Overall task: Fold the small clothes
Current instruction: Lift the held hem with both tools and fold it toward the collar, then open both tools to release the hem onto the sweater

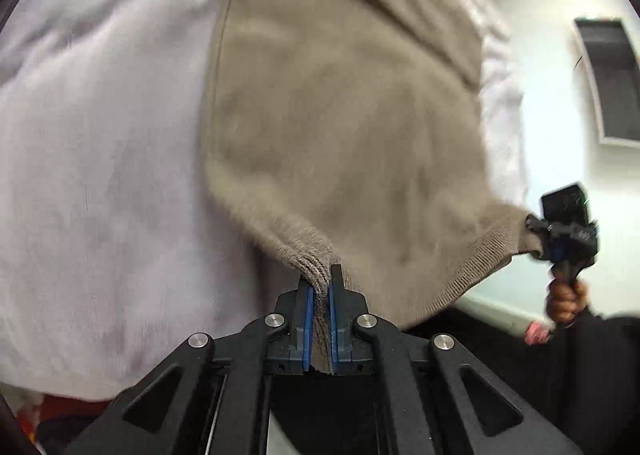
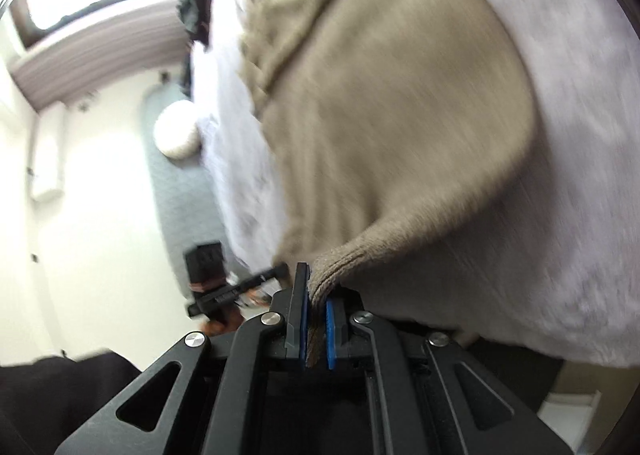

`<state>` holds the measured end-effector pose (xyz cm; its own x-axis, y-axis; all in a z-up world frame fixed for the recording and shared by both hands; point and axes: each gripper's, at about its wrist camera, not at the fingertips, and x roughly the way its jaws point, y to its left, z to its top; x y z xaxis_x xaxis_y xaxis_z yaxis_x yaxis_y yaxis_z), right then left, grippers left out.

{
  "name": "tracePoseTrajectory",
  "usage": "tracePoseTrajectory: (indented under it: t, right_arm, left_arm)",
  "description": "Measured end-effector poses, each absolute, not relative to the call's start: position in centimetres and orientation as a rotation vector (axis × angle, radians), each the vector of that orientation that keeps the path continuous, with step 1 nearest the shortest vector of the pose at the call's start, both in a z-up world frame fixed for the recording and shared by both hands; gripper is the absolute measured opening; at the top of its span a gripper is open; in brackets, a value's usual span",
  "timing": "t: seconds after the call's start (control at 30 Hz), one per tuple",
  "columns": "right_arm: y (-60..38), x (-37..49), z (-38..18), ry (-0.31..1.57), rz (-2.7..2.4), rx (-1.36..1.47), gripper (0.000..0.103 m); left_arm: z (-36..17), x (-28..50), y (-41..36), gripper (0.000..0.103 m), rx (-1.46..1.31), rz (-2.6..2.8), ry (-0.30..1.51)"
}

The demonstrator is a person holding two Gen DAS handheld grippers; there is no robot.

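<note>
Pinching the ribbed hem of the tan sweater [image 1: 340, 127] with the left gripper [image 1: 319, 295], at 6 o'clock; right gripper [image 1: 538, 233] at 3 o'clock, over the white bed cover [image 1: 100, 175].

Clamped on the other hem corner at 6 o'clock. Could slip out if tugged hard.

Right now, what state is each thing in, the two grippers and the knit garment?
Left gripper: shut on the ribbed hem.
Right gripper: shut on the ribbed hem.
Beige knit sweater: hem lifted and stretched between both grippers, the rest spread on the white fleecy cover.
</note>
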<state>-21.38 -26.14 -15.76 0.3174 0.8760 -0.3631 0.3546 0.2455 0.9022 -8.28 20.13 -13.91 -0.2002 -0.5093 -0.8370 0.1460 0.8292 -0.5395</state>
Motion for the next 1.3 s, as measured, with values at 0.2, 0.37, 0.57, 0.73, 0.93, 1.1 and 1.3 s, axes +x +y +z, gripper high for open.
tracePoseTrajectory:
  t: [0.2, 0.37, 0.57, 0.73, 0.93, 1.1, 1.3]
  right_arm:
    - [-28.6, -15.7, -13.7, 1.047, 0.519, 1.401, 0.007]
    - [-31.8, -11.0, -15.2, 0.959, 0.422, 1.465, 0.007]
    - [-33.4, -7.2, -18.6, 1.018, 0.261, 1.499, 0.007]
    - [-33.8, -6.2, -19.0, 1.082, 0.200, 1.476, 0.011]
    - [-34.9, -5.6, -16.3, 1.151, 0.136, 1.257, 0.064]
    - [-33.3, -4.3, -12.4, 1.241, 0.083, 0.787, 0.065]
    - [-31.3, -1.9, -13.5, 1.296, 0.065, 0.547, 0.065]
  left_arm:
    - [-11.7, -2.8, 16.5, 0.007, -0.391, -0.605, 1.523]
    - [-12.7, 3.4, 14.0, 0.007, -0.369, -0.532, 1.455]
    - [-15.4, 6.5, 10.9, 0.007, -0.263, -0.420, 1.491]
    - [-14.7, 5.9, 9.9, 0.043, -0.086, -0.403, 1.471]
    - [-11.8, 4.2, 9.1, 0.088, 0.162, -0.345, 1.311]
    - [-13.4, 4.6, 7.3, 0.088, 0.264, -0.400, 1.331]
    - [-16.5, 7.3, 4.3, 0.088, 0.266, -0.427, 1.352]
